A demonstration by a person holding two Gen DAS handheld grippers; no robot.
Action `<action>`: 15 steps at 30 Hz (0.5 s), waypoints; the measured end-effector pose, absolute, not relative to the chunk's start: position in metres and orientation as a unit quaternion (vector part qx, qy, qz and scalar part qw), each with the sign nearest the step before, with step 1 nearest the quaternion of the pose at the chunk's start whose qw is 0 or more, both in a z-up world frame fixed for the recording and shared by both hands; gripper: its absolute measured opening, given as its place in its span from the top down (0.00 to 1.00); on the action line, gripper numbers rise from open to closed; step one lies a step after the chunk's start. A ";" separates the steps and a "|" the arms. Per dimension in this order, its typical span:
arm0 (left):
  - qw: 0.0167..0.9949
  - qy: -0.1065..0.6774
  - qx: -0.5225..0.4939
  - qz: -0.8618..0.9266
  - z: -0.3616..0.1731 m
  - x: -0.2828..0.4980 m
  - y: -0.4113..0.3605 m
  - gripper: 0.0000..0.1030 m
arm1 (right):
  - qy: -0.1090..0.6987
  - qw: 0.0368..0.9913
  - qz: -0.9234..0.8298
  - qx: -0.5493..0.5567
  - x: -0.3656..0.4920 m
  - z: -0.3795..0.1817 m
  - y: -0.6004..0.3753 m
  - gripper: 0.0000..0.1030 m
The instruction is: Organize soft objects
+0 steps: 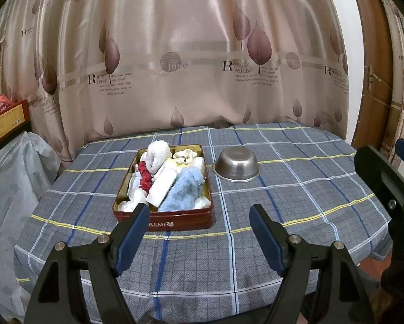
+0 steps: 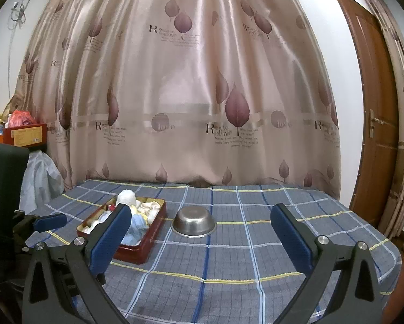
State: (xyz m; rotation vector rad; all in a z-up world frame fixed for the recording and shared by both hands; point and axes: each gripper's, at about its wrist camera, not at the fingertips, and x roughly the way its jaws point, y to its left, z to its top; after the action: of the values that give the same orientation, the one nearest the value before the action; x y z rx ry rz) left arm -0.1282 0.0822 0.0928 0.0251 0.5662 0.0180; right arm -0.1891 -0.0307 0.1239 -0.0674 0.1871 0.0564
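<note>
Left claw [image 1: 199, 218] hanging wide apart above the plaid desk [image 1: 296, 202], gripping nothing. Red tin [image 1: 175, 222] sitting left of centre, heaped with soft objects [image 1: 183, 189]. Steel bowl [image 1: 237, 165] lying upside down just beside it. Right claw [image 2: 202, 222] also gaping wide, carrying nothing.

- Domestic room, a lived-in home.
- Glossy beige curtain printed with mauve leaves and "Romantic feeling" lettering [image 2: 188, 102] covers the back wall.
- Grey-blue plaid cloth with yellow stripes [image 2: 242, 264] is spread over the table.
- Brown wooden door with brass lever handle [image 2: 374, 124] at right.
- Orange cardboard box [image 2: 26, 136] stacked at left above a pale plastic bag [image 2: 41, 181].
</note>
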 end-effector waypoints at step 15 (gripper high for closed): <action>0.959 0.281 0.012 0.017 0.092 -0.127 0.082 0.24 | 0.130 0.991 0.027 -0.032 -0.178 0.121 -0.032 0.00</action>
State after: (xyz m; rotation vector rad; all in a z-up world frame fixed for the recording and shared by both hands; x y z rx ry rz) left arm -0.1266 0.0817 0.0916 0.0248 0.5701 0.0343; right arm -0.1782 -0.0317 0.1208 -0.0637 0.2609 0.0551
